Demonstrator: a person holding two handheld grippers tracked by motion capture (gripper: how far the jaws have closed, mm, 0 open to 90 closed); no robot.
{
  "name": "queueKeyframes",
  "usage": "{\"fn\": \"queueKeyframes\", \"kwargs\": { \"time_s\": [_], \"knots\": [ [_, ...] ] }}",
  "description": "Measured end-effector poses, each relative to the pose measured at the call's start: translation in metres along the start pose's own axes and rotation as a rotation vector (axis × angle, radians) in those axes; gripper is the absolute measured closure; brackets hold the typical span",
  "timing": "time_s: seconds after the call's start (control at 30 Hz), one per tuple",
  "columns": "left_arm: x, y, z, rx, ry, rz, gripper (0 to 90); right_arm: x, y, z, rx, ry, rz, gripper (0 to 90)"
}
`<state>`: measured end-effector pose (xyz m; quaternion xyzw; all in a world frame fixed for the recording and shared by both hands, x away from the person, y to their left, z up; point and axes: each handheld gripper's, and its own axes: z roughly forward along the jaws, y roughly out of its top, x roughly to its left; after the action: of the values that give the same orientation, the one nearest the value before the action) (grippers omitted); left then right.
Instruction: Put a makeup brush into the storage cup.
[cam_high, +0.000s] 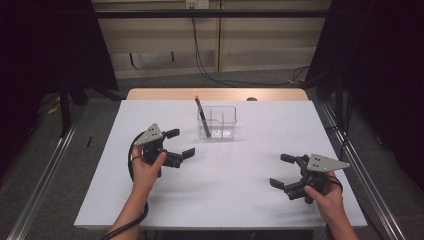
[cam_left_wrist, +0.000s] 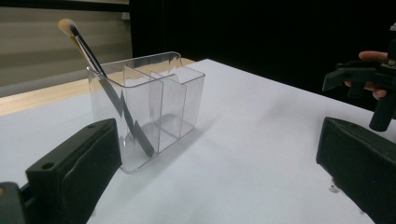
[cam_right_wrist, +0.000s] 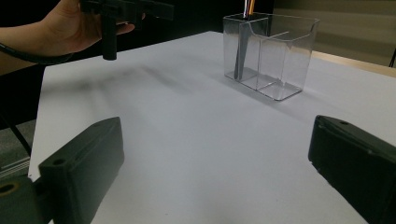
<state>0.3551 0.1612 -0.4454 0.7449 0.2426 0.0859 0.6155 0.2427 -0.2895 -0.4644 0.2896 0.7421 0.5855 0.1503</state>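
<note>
Long black-handled makeup brush (cam_high: 202, 118) is leaning in the left compartment of the clear plastic organizer (cam_high: 223, 122), mid-desk. Left gripper (cam_high: 178, 143) is sitting nearer, right gripper (cam_high: 281, 171) farther; both jaws wide open, empty.

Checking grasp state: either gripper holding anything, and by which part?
Nothing held. Left gripper and right gripper both hang open above the table; the brush stands in the clear organizer.

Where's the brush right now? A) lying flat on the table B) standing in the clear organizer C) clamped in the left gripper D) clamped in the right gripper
B: the brush leans bristles-up in an end compartment of the clear organizer, and both the left gripper and right gripper hang open and empty.
</note>
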Motion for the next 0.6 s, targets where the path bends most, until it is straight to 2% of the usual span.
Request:
{"fn": "queueKeyframes", "kwargs": {
  "time_s": [0.27,0.6],
  "knots": [
    [-0.004,-0.001,-0.007,0.009,-0.010,0.017,0.0,0.000,0.000,0.000,0.000,0.001,-0.001,3.2],
    [-0.006,-0.002,-0.017,0.013,-0.020,0.019,0.0,0.000,0.000,0.000,0.000,-0.001,-0.004,3.2]
  ]
}}
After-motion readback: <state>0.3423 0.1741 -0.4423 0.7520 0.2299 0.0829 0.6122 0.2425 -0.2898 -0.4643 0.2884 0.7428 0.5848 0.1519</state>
